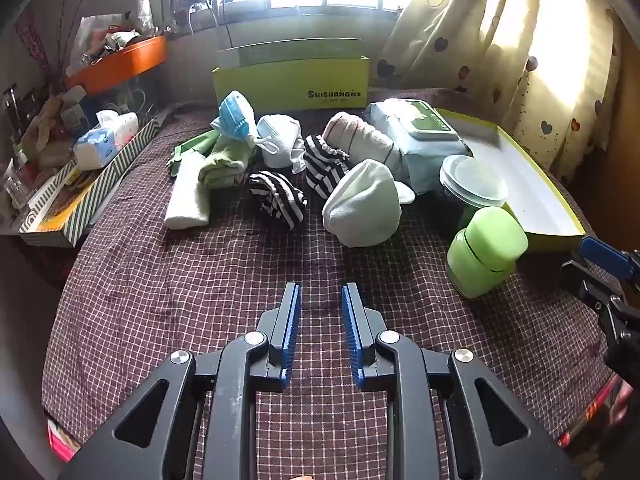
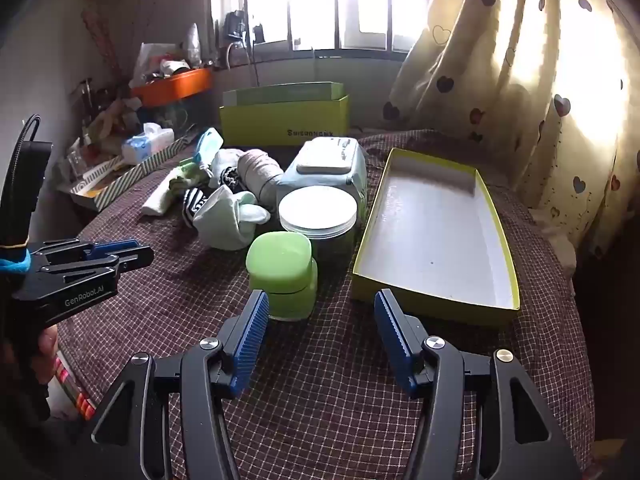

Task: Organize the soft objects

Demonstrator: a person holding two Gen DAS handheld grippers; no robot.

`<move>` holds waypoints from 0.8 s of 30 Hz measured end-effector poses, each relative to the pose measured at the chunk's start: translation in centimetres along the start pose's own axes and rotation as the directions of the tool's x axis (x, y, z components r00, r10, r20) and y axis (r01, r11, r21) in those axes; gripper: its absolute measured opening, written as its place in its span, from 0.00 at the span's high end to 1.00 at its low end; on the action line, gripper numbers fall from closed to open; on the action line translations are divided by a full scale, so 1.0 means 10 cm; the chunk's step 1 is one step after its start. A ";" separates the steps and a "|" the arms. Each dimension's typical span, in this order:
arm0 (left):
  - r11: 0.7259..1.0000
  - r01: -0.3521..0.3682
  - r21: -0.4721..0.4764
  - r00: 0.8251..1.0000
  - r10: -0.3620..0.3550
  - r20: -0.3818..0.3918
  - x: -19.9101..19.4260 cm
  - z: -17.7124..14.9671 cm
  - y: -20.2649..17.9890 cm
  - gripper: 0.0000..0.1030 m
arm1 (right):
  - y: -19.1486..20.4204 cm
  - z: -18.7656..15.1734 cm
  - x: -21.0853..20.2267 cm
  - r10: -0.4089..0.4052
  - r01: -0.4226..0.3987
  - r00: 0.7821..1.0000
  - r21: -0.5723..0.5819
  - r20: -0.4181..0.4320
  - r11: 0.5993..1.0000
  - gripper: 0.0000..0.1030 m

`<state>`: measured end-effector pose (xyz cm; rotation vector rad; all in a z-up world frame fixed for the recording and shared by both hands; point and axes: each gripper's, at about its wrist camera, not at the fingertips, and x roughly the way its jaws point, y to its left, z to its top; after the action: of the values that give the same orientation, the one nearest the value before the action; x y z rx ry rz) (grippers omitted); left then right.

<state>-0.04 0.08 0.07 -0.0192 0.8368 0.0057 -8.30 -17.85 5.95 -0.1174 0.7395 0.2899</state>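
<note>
The left gripper [image 1: 320, 292] hovers over the checked cloth [image 1: 200, 280] on the desk with its jaws narrow and empty; the right gripper [image 2: 320, 300] has its jaws wide and empty. The soft objects, including striped socks [image 1: 276, 198] and a white sock [image 1: 364, 210], lie piled beyond the left gripper. A shallow box lid [image 2: 436, 216] lies beside a green jar [image 2: 284, 268].

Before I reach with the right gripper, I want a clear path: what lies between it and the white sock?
The right wrist view shows the green lidded jar standing between the right gripper and the white sock, on the checked cloth.
</note>
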 end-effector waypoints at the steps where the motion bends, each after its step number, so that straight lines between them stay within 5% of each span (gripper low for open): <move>1: 1.000 -0.010 0.005 1.000 0.010 -0.012 0.01 0.01 0.00 0.78 | 0.00 0.00 0.00 0.000 0.000 1.000 0.000 -0.001 1.000 0.46; 24: 0.998 -0.052 0.041 0.998 0.053 -0.025 0.00 -0.06 -0.03 0.78 | 0.05 0.02 0.01 0.002 -0.002 1.000 -0.003 0.006 1.000 0.46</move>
<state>-0.47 -0.25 -0.27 0.0406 0.8631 0.0382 -8.23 -17.28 6.00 -0.1183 0.7332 0.2926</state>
